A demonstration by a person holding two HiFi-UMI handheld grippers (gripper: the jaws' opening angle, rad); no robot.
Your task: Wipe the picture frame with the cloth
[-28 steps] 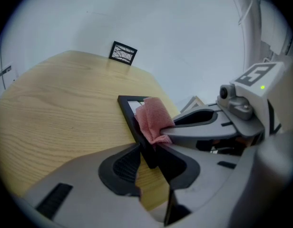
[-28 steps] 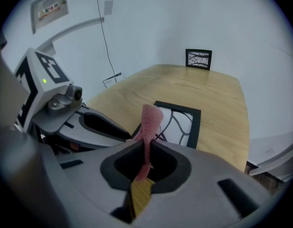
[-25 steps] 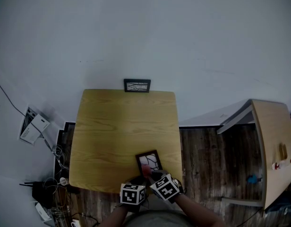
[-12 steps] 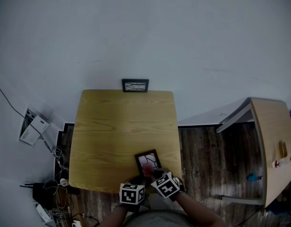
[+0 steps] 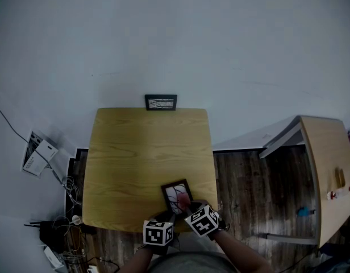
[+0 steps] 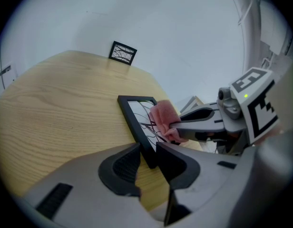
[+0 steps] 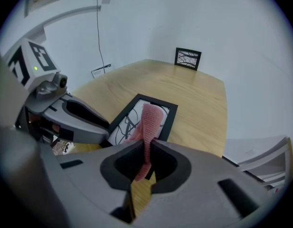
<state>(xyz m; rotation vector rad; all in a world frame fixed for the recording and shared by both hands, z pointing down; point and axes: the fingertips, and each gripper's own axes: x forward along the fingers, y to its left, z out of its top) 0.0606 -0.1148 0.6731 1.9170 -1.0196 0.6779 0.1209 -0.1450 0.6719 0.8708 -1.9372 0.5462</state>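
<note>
In the head view, the picture frame is being shown at lower centre, on the near edge of the wooden table. It has a black border around a pale sheet with dark branching lines. The pink cloth is being laid over its face by the right gripper, while the left gripper is being kept at its lower edge. A second small frame is being leaned at the table's far edge.

In the left gripper view, the frame's near black edge is being clamped between the left gripper's jaws at lower centre. The cloth is being held on the frame by the right gripper.

In the right gripper view, the ribbed cloth is being pinched tight between the right gripper's jaws. Its free end is being draped across the frame at centre.
</note>
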